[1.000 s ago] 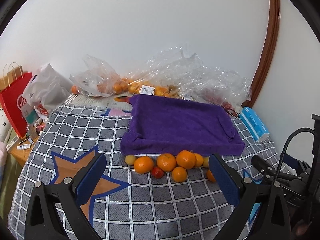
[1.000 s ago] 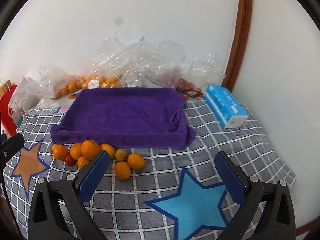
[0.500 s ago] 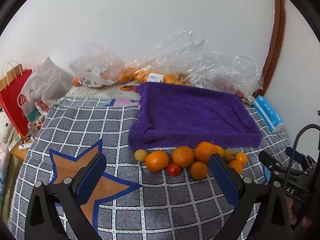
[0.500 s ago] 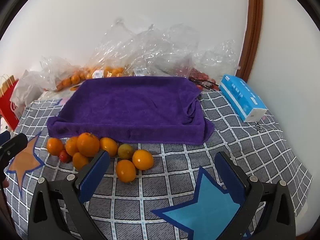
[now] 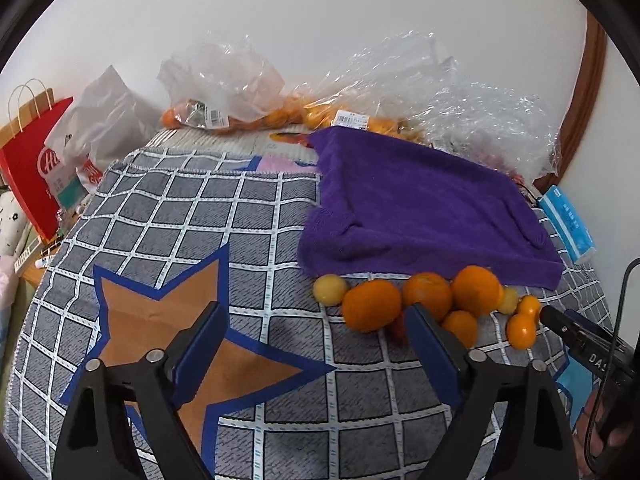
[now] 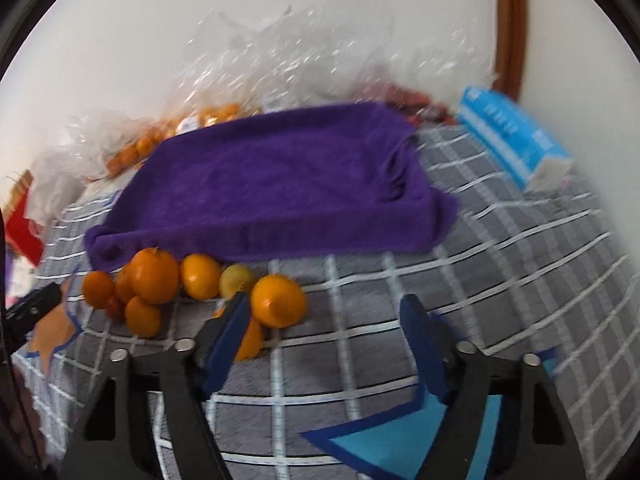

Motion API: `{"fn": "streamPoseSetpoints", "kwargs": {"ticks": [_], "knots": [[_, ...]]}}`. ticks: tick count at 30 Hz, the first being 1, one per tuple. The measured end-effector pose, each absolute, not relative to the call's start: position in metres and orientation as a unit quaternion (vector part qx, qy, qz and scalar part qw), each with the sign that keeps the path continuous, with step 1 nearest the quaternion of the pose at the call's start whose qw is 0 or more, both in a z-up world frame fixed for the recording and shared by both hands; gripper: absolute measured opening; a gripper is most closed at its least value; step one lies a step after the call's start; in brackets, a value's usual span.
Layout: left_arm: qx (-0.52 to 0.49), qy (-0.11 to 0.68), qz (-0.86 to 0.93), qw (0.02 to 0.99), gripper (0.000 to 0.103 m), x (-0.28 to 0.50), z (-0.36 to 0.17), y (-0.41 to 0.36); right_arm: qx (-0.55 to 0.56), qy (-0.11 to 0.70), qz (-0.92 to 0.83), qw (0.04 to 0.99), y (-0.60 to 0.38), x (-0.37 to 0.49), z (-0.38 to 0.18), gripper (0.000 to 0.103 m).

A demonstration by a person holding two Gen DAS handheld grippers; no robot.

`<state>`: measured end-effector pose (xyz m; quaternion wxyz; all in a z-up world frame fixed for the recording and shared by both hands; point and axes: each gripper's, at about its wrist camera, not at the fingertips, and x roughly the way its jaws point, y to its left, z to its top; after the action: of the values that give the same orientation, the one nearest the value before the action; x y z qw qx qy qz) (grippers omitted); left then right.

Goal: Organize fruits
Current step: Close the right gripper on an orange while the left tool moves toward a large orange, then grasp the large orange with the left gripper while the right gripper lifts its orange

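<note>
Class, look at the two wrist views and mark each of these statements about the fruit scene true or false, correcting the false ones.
1. Loose fruit lies on the purple towel. False: the loose fruit lies on the checked cloth beside its near edge.
2. A blue tissue pack lies right of the towel. True.
3. The left tool grips an orange. False: nothing is between its closing jaws.
4. Clear plastic bags sit behind the towel. True.

Both my tongs tilt down toward the oranges (image 5: 372,305); left tongs (image 5: 316,326) and right tongs (image 6: 324,316) are closing, nothing between them.
</note>
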<state>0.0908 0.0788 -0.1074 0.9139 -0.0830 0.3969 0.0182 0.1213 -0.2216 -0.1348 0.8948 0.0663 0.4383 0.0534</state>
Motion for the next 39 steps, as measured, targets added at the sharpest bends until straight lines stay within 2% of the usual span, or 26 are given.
{"fn": "streamPoseSetpoints", "kwargs": {"ticks": [2,13,14,17,19,20,22,26,28,32,33,34,39], "knots": [[-0.085,0.400,0.012,0.912,0.083,0.093,-0.109,0.081,0.055,0.440,0.046,0.895,-0.218,0.125,-0.139,0.062],[-0.095,0.410,0.005,0.907,0.083,0.105,-0.114,0.077,0.074,0.449,0.095,0.886,-0.211,0.149,-0.150,0.060],[-0.097,0.412,0.004,0.906,0.083,0.107,-0.115,0.077,0.083,0.454,0.102,0.881,-0.213,0.151,-0.152,0.058],[-0.100,0.414,0.001,0.905,0.083,0.109,-0.116,0.078,0.111,0.465,0.125,0.869,-0.219,0.152,-0.154,0.034],[-0.105,0.411,0.001,0.906,0.082,0.109,-0.116,0.080,0.110,0.466,0.124,0.869,-0.221,0.151,-0.154,0.035],[-0.109,0.412,-0.001,0.905,0.081,0.110,-0.116,0.080,0.105,0.465,0.117,0.871,-0.222,0.150,-0.153,0.035],[-0.115,0.416,-0.009,0.902,0.072,0.112,-0.117,0.080,0.091,0.461,0.095,0.878,-0.225,0.147,-0.152,0.035],[-0.125,0.429,-0.027,0.894,0.066,0.114,-0.124,0.075,0.082,0.456,0.085,0.882,-0.231,0.142,-0.152,0.035],[-0.127,0.436,-0.035,0.890,0.055,0.116,-0.127,0.070,0.072,0.454,0.083,0.884,-0.229,0.141,-0.151,0.035],[-0.145,0.443,-0.046,0.884,0.050,0.119,-0.132,0.066,0.043,0.457,0.080,0.885,-0.221,0.138,-0.158,0.035],[-0.150,0.444,-0.050,0.882,0.046,0.120,-0.133,0.065,0.034,0.448,0.077,0.890,-0.219,0.136,-0.159,0.035],[-0.153,0.446,-0.053,0.881,0.039,0.121,-0.133,0.065,0.029,0.442,0.073,0.893,-0.218,0.135,-0.160,0.035],[-0.168,0.439,-0.052,0.881,0.038,0.122,-0.135,0.066,0.040,0.436,0.076,0.896,-0.221,0.136,-0.161,0.035]]}}
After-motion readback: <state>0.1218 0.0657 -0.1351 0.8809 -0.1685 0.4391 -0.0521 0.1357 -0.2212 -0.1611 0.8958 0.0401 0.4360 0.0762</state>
